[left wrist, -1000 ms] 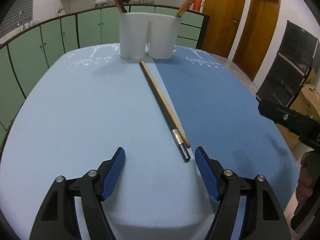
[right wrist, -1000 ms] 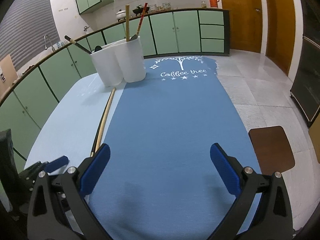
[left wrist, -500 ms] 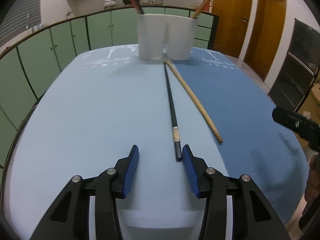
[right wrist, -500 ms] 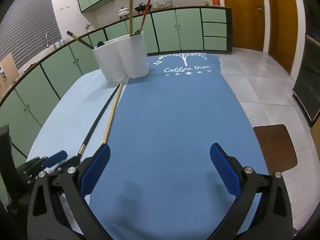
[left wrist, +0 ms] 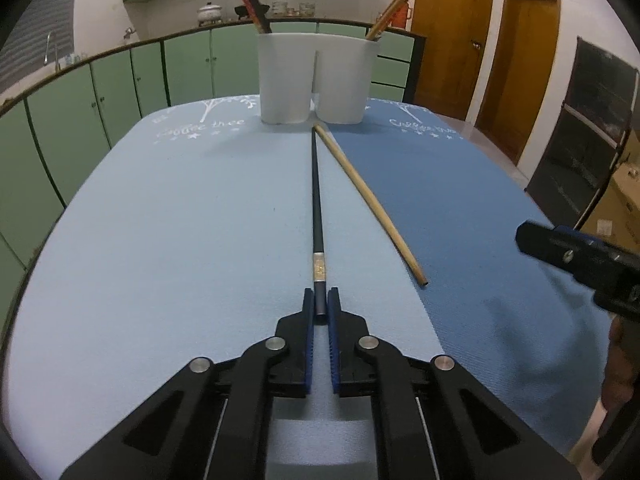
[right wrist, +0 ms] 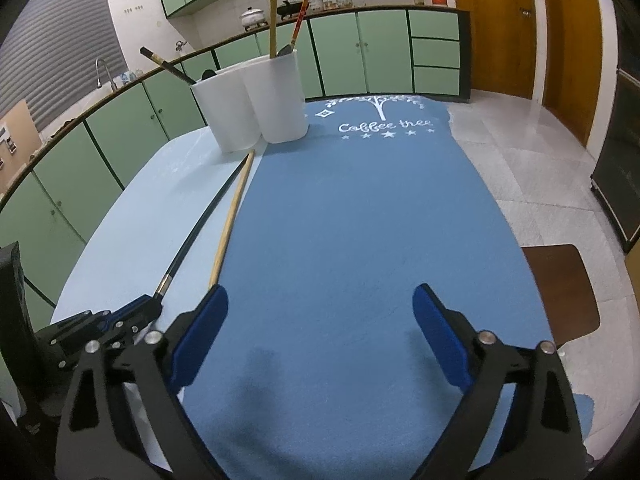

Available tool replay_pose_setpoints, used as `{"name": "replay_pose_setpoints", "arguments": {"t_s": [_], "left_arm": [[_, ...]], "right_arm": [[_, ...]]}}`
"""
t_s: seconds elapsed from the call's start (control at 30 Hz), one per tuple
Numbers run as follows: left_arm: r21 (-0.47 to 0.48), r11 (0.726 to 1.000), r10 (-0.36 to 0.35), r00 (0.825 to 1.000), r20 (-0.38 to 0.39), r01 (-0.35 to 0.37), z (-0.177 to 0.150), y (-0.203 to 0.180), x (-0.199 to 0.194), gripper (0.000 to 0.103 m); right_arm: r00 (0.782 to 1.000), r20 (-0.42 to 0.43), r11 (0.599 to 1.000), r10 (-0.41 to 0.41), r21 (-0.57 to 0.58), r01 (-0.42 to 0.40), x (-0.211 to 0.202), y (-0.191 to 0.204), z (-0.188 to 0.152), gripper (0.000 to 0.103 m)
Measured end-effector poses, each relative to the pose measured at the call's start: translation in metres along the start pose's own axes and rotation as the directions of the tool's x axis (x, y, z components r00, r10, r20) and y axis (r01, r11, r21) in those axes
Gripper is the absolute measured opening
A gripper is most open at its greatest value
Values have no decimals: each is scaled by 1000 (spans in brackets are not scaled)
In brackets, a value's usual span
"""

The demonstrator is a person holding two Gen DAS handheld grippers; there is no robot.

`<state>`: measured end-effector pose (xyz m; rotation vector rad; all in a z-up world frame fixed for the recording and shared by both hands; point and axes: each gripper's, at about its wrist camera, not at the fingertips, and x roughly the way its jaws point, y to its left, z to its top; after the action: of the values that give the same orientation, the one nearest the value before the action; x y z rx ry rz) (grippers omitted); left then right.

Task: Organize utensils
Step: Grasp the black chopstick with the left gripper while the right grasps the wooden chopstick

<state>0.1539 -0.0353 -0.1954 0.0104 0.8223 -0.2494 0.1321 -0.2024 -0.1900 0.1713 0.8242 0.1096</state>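
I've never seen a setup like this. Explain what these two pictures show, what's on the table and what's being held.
No robot here: a person holds hand-held tongs, each with a camera looking along its fingers. In the left camera's picture, the left tongs have just closed on the near end of a black chopstick lying on the blue mats. Beside it lies a wooden chopstick, untouched. In the right camera's picture, the right tongs are open, holding nothing. A white holder with utensils stands at the far end.

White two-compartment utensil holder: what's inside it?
White two-compartment utensil holder: dark chopsticks lean from one cup; a bamboo stick, red chopstick and spoon tip rise from the other. Walls hide their lower parts.
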Motion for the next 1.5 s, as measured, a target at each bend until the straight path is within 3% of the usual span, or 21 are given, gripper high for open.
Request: {"name": "replay_pose_setpoints", "arguments": {"t_s": [0.43,0.67,0.97,1.1,1.27,1.5], "left_arm": [[-65,993,100,994,37,-97,1,39,-17,6],[-89,989,118,993,24,-115,2,48,-10,6],[-109,988,110,994,13,-108,1,52,-4,6],[-105,988,114,993,9,-112,2,51,-3,6],[-97,989,112,994,1,-111,4,52,-7,6],[-68,993,95,995,9,-94,17,48,-23,6]], "right_arm": [[997,-50,993,63,-95,-68,23,46,-10,69],[998,-56,986,37,-158,-45,35,72,-16,57],[999,-17,980,-30,-195,26,41,80,-16,27],[999,-16,972,-41,-233,36,41,86,-17,4],[999,-35,977,-25,-214,17,37,81,-13,4],[1000,4,975,-17,-220,18,12,72,1,4]]}}
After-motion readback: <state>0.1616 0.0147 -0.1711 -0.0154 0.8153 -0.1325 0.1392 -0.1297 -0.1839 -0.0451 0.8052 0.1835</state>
